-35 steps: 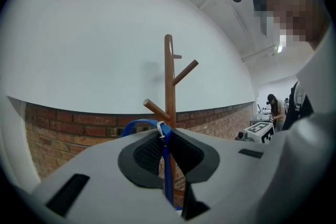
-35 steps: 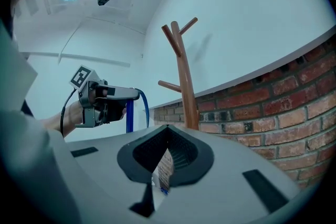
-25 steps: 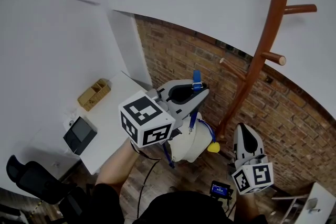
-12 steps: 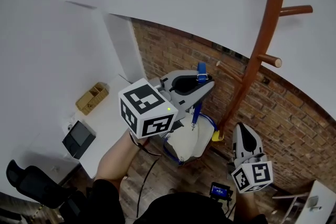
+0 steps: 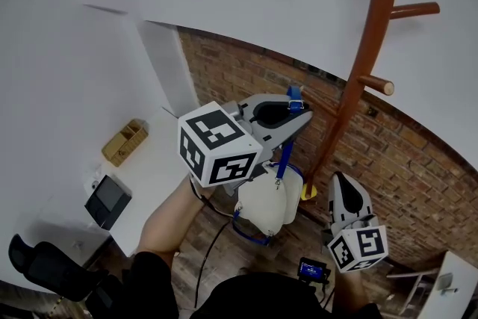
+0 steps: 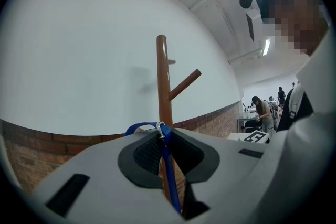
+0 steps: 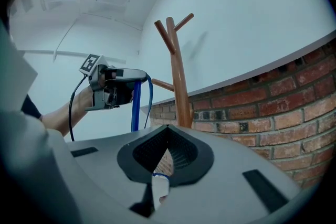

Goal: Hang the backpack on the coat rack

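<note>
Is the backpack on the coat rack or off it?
Off: backpack dangles by its blue strap from the left gripper, beside the coat rack.

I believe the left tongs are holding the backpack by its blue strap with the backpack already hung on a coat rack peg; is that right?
Not quite: the backpack is not on a peg yet. The left tongs do hold it by its blue strap, but it dangles in the air beside the coat rack, as the head view shows.
</note>
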A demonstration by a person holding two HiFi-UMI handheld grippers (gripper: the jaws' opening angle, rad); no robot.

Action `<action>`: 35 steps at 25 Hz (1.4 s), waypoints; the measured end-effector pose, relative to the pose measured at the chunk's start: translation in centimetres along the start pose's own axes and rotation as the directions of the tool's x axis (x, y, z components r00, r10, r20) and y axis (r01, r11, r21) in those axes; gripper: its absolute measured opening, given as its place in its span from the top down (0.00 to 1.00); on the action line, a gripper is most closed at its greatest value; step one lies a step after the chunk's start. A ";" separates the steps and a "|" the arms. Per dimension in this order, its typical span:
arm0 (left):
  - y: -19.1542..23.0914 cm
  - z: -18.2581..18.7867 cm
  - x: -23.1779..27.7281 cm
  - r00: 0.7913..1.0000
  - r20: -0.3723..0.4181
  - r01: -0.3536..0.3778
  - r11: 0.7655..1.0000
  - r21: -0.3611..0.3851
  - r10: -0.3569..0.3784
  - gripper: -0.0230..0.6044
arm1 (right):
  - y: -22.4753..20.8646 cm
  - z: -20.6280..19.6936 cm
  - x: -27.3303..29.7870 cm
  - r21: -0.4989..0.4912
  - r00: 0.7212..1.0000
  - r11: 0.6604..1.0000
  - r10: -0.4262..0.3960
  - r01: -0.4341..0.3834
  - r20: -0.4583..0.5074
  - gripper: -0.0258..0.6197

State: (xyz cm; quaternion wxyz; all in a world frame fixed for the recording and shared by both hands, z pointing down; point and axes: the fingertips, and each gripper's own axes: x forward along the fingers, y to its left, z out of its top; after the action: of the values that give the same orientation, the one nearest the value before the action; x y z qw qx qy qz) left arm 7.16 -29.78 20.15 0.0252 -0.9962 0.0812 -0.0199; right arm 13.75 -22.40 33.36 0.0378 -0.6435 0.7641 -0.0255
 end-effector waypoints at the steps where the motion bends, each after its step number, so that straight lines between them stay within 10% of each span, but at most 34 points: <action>1: -0.1 -0.1 0.2 1.000 -0.003 0.003 1.000 0.000 -0.003 0.89 | -0.1 0.0 0.0 0.001 1.000 1.000 0.001 -0.001 -0.001 0.94; 35: -0.4 -1.5 3.3 0.998 -0.022 0.052 0.997 -0.052 -0.053 0.89 | -1.4 -1.0 -1.0 0.027 1.000 1.000 -0.007 0.007 -0.002 0.94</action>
State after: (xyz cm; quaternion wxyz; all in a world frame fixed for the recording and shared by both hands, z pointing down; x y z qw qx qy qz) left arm 10.41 -29.95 21.75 -0.0020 -0.9980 0.0558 -0.0303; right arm 15.17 -21.70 34.45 0.0458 -0.6455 0.7615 -0.0365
